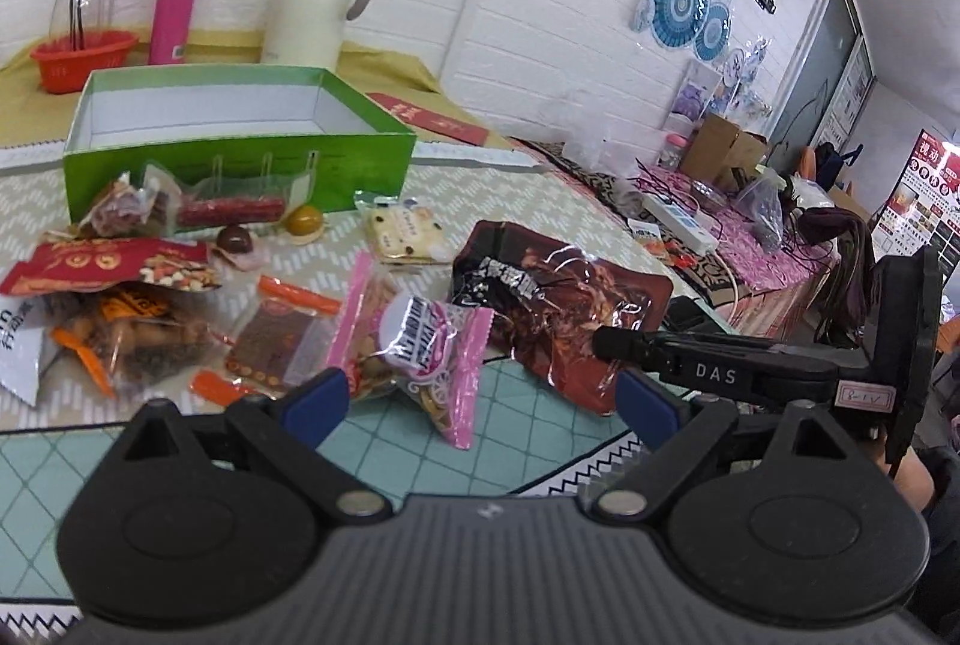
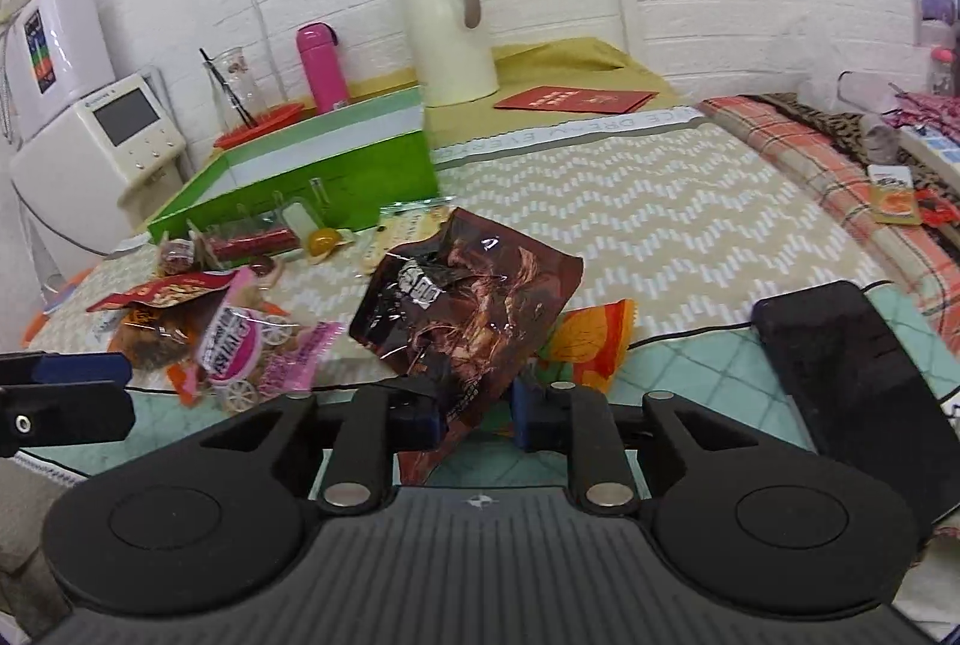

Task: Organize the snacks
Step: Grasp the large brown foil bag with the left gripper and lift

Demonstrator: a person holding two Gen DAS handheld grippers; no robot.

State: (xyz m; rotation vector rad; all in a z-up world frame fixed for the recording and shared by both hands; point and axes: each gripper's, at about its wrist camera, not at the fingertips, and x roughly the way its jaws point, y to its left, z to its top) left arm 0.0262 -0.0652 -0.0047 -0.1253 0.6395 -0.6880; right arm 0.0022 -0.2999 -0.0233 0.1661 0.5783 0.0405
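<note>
The right gripper (image 2: pixel 474 414) is clamped on the lower corner of the dark brown snack bag (image 2: pixel 462 297). A corner hold keeps the blue pads off the contents, so the food inside is not crushed. The bag rises steeply from the pads, its upper part tipped toward the green box (image 2: pixel 336 177). Whether its far edge rests on the worktop (image 2: pixel 660 219) cannot be told.

The left gripper (image 1: pixel 483 396) is released, its blue pads spread wide with nothing between them. It hovers just short of the pink-wrapped biscuit pack (image 1: pixel 420 351), which probably makes that pack the next candidate for pickup.

The green box stands open at the far side of the worktop, its white interior showing no contents from the left wrist view. It is probably the intended container: its open top faces up and the loose snacks lie just in front of its near wall.

Loose items on the worktop:
- red nut packet (image 1: pixel 114 267);
- clear jerky pouch with orange ends (image 1: pixel 270 339);
- cracker pack (image 1: pixel 405 234);
- two round wrapped sweets (image 1: pixel 303 222), close to the box wall.

An orange-and-yellow packet (image 2: pixel 594 339) lies partly beneath the held bag. A black phone-like slab (image 2: pixel 864 387) lies to the right, outside the probable travel path to the box.

Judgement: sorting is at an early stage.
</note>
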